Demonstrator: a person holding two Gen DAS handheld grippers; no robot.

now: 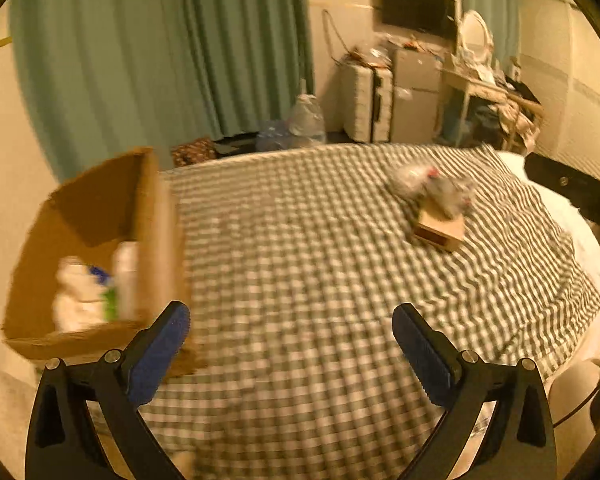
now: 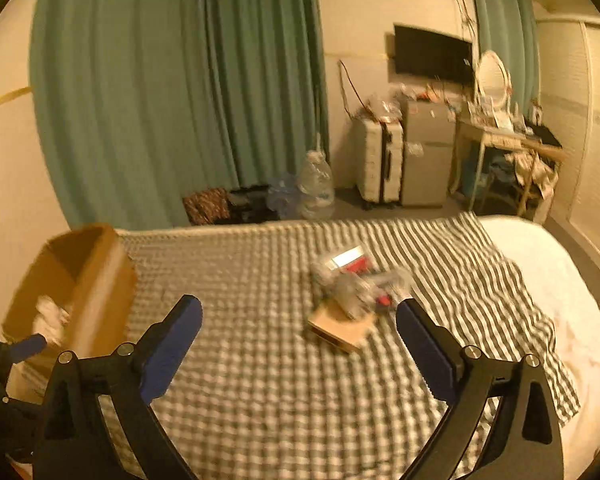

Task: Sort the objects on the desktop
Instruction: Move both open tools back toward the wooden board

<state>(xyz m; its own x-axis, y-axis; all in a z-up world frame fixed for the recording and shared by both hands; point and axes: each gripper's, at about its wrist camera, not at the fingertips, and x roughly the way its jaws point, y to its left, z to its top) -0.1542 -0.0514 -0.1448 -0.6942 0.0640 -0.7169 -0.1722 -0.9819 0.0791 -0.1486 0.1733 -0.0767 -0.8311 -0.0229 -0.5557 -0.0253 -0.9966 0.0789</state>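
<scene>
Both tongs, left gripper (image 1: 291, 318) and right gripper (image 2: 299, 312), wide and empty. Centre-frame pile (image 2: 358, 284): light, crinkly packets, likely slippery; small flat carton (image 2: 342, 330) stiffer, best pinched across edges. Box (image 2: 72, 280) at left.

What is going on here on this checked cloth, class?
A person holds a gripper in each hand over a green-and-white checked cloth. Both the left gripper and the right gripper are open and hold nothing. An open brown cardboard box at the left already has white items in it. A small pile of clear packets on a flat brown cardboard piece is not yet sorted.
</scene>
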